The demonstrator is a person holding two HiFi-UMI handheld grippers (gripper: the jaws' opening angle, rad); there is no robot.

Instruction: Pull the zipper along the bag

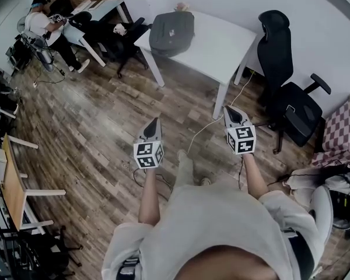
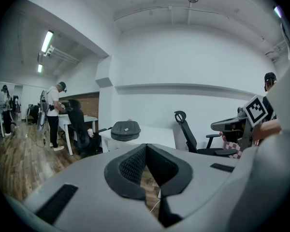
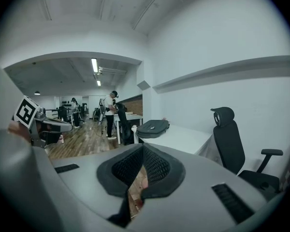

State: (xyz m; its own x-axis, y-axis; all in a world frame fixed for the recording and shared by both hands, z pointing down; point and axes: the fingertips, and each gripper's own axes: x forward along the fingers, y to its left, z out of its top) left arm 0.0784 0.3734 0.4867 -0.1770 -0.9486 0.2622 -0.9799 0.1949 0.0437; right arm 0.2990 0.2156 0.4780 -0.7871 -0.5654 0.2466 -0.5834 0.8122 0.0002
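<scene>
Standing well short of the bench [image 1: 221,48], the person [image 1: 216,220] is holding the left gripper [image 1: 156,121] and right gripper [image 1: 228,109] over the wooden floor [image 1: 99,127], both pairs of fingers [image 2: 128,166] clenched on nothing. Judging by that, the approach is only beginning; next they are needing to close in and open for the zipper pull. The bag [image 1: 171,32] is lying flat at the bench's far end, dark and soft-sided.

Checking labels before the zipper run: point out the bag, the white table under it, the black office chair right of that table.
bag [image 1: 172,32]: head view, centre of its top face.
white table [image 1: 224,48]: head view, bare tabletop beside the bag.
office chair [image 1: 294,114]: head view, its seat.
</scene>
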